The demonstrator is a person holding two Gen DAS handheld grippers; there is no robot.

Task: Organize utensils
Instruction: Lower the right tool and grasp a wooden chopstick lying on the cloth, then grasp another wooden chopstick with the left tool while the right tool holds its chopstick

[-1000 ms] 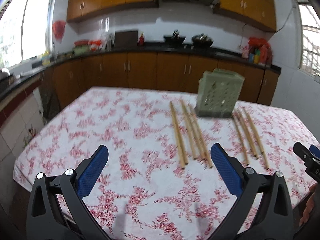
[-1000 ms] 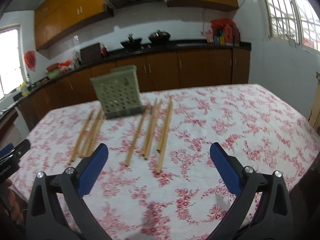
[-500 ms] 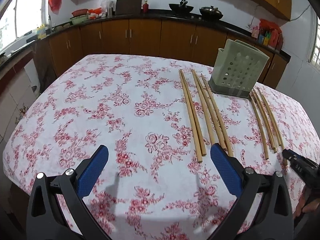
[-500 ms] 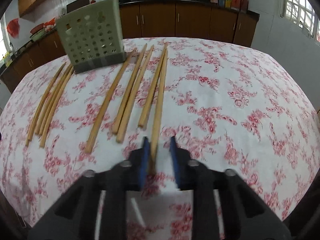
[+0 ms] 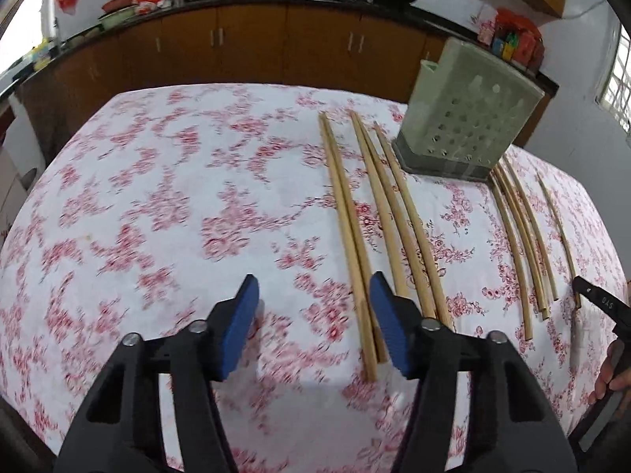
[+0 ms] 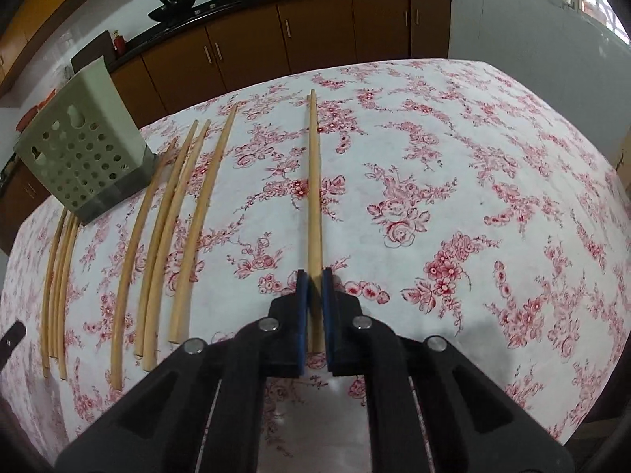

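Note:
Several bamboo chopsticks lie in rows on the flowered tablecloth (image 5: pixel 157 205) before a green perforated holder (image 5: pixel 465 118) (image 6: pixel 83 157). My left gripper (image 5: pixel 313 315) hangs low over the cloth, its jaws half apart and closing. The near ends of a chopstick pair (image 5: pixel 351 244) lie between them, close to the right blue pad (image 5: pixel 388 323), and the pads do not press on it. My right gripper (image 6: pixel 314 276) is shut on the near end of one chopstick (image 6: pixel 314 197), which points straight away from it. That same gripper (image 5: pixel 599 303) shows at the left wrist view's right edge.
More chopsticks (image 6: pixel 173 228) lie left of the held one, and another bunch (image 5: pixel 524 236) lies right of the holder. Brown cabinets (image 6: pixel 315 35) and a dark counter with pans run along the far wall. A hand (image 5: pixel 615 370) shows at the table's right edge.
Both grippers dropped towards the table and tilted down. The right jaws shut on a chopstick. The left jaws narrowed from wide open to half, around the near ends of a pair.

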